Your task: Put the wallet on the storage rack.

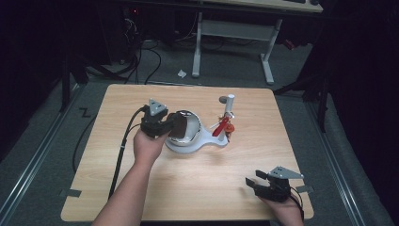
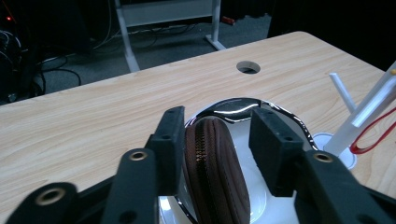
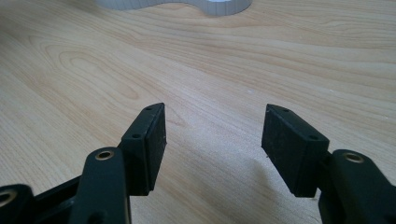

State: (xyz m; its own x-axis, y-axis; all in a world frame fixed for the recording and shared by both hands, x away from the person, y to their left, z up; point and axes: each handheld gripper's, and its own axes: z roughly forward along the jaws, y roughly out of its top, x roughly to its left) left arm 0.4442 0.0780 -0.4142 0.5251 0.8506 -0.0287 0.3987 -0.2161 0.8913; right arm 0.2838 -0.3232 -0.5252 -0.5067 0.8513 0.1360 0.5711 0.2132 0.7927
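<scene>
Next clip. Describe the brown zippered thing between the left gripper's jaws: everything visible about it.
The brown zippered pouch looks like leather or leatherette, rounded in outline, with a brass-toned zipper along its upturned edge and stitching beside it. It stands on edge over the shiny metal bowl, which sits on a white base. It lies between the jaws of the left gripper: one jaw is against its side, while a gap shows at the other. Whether its lower part rests in the bowl cannot be told.

surface: light wooden table [image 1: 141, 188], round hole [image 2: 248, 67] near its far edge | resting on it: white base [image 1: 214, 143] bearing a shiny bowl [image 1: 194, 123] and upright white post [image 1: 229, 106]
</scene>
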